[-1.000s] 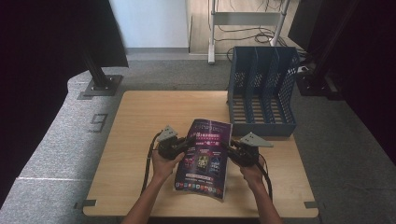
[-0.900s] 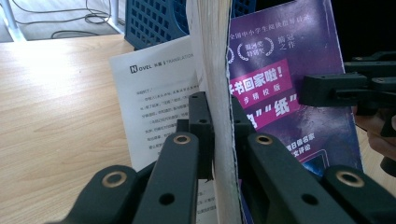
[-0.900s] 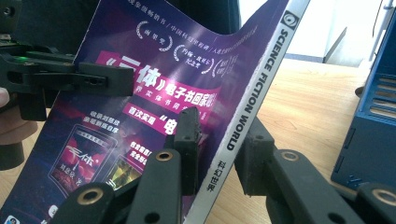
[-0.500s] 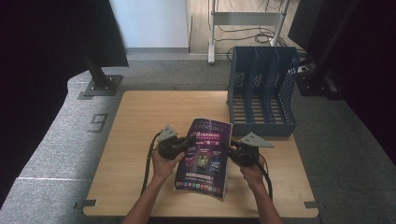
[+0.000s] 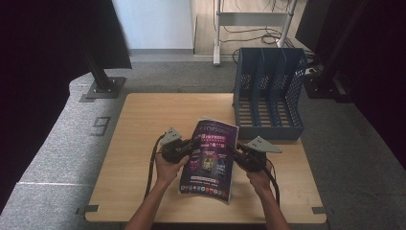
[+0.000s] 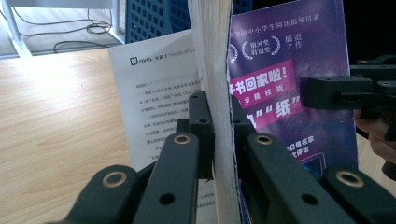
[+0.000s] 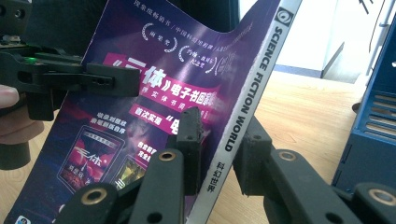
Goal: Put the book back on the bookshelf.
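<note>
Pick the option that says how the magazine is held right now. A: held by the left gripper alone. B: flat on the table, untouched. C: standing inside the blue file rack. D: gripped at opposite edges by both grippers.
D: the left gripper clamps the magazine at its page edge, and the right gripper clamps its spine, with the blue file rack standing apart behind.

Laboratory or studio recording space: a lone wooden table [image 5: 143, 143] on grey carpet [image 5: 67, 143], flanked by black curtains [image 5: 43, 57] and metal stand bases [image 5: 103, 88], with loose cables [image 5: 249, 36] along the rear floor.
</note>
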Demonstrator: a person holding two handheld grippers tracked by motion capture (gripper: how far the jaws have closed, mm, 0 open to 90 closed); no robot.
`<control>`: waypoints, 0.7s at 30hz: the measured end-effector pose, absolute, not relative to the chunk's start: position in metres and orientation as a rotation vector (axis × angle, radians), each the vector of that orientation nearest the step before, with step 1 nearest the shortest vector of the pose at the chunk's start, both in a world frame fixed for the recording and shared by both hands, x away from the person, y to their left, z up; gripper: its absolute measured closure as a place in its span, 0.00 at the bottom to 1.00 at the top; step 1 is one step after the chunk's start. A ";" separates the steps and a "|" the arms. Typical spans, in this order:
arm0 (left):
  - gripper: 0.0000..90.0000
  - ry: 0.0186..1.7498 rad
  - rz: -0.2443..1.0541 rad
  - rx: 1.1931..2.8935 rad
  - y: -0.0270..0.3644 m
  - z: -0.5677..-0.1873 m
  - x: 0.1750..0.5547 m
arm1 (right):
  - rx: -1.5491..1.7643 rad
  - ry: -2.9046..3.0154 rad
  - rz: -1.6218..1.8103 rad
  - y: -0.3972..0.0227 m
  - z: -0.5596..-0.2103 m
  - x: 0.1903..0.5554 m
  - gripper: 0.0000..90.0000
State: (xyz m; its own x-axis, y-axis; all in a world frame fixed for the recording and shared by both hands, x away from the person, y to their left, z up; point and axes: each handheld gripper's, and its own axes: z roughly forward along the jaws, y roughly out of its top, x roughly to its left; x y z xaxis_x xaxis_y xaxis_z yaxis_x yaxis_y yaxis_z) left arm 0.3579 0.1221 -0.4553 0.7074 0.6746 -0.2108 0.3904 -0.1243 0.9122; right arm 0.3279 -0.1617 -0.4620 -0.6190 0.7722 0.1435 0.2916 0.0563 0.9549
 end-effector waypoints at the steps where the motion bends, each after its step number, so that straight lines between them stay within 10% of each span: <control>1: 0.95 0.850 0.303 1.746 0.122 -0.455 0.358 | 1.063 1.934 1.585 -0.162 -0.462 0.328 0.82; 21: 0.96 0.820 0.327 1.720 0.121 -0.444 0.355 | 0.998 1.875 1.617 -0.163 -0.454 0.320 0.83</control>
State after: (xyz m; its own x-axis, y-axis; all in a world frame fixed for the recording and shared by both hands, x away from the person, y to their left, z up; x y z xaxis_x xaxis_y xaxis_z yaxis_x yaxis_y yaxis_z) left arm 0.3545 0.1211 -0.4439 0.7176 0.6691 -0.1931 0.3531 -0.1105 0.9290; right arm 0.3205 -0.1626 -0.4535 -0.6264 0.7719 0.1087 0.2209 0.0421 0.9744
